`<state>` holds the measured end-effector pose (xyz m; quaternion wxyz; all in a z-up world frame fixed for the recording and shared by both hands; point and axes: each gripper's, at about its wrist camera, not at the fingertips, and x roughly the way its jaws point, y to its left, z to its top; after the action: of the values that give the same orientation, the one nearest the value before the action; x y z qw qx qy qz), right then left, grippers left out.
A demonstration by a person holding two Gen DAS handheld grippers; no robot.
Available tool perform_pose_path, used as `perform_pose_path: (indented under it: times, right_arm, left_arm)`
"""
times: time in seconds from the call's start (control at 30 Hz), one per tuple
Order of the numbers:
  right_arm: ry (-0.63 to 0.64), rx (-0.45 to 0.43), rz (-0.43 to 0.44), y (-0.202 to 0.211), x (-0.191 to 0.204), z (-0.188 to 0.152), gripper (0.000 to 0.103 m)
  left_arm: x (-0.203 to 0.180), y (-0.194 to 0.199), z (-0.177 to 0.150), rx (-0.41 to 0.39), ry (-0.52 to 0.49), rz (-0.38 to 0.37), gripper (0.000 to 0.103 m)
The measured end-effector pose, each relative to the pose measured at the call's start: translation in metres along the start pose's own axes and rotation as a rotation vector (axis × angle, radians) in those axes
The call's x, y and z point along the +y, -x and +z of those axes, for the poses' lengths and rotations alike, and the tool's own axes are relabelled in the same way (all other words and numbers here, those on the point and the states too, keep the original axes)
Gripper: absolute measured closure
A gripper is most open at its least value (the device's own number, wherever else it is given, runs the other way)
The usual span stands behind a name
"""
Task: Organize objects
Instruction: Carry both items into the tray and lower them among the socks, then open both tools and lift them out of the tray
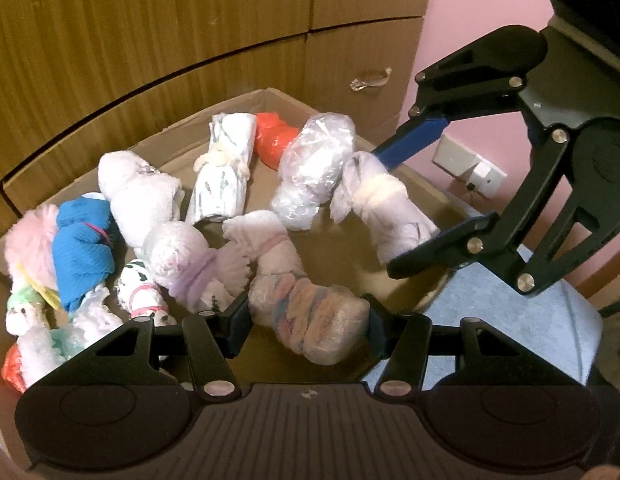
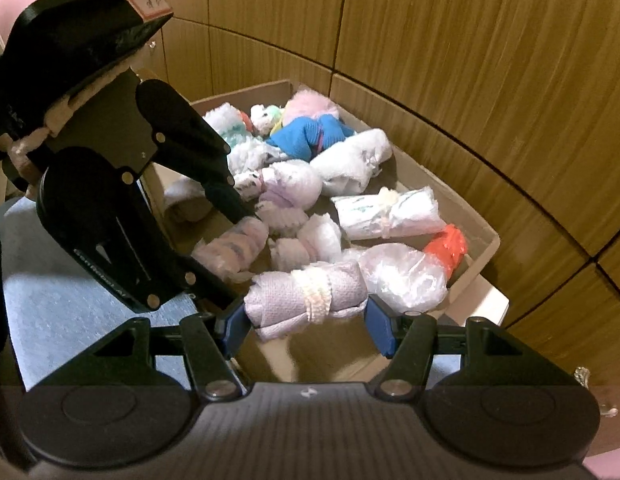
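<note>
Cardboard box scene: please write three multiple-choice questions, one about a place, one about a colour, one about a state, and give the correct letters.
1. Where do most bundles lie?
A. in the cardboard box
B. on a shelf
C. on a chair

2. What colour is the band on the bundle in the right gripper?
A. black
B. cream
C. green

3. The left gripper is:
A. empty
B. out of view
C. shut on a plastic-wrapped bundle

Answers: A, they lie on its floor; B, a pale cream band circles it; C, both pads press its ends.
</note>
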<state>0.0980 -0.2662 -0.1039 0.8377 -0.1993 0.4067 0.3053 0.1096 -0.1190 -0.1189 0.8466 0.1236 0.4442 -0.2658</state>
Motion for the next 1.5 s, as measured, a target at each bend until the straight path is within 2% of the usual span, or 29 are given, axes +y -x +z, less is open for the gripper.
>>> perform_pose_path:
  times: [0.23, 0.53, 0.7, 1.0, 1.23, 1.5]
  right_arm:
    - [0.009, 0.027, -0.014, -0.011, -0.003, -0.001, 0.045]
    - [0.042, 0.066, -0.045, -0.025, 0.001, -0.003, 0.045]
    - [0.047, 0.077, -0.052, -0.030, -0.002, -0.002, 0.045]
    - [0.071, 0.130, -0.056, -0.038, -0.001, -0.001, 0.045]
    - [0.087, 0.151, -0.071, -0.035, 0.002, 0.002, 0.041]
    - [0.111, 0.147, -0.092, -0.030, 0.007, 0.001, 0.033]
  left_arm:
    - [-0.003, -0.007, -0.003, -0.011, 0.019, 0.044, 0.040]
    - [-0.010, -0.007, -0.012, -0.086, 0.066, 0.127, 0.040]
    - [-0.011, -0.005, -0.019, -0.116, 0.111, 0.138, 0.040]
    - [-0.019, 0.000, -0.027, -0.115, 0.140, 0.144, 0.038]
    - [-0.002, 0.002, -0.028, -0.111, 0.143, 0.143, 0.033]
    - [0.001, 0.003, -0.029, -0.100, 0.175, 0.153, 0.017]
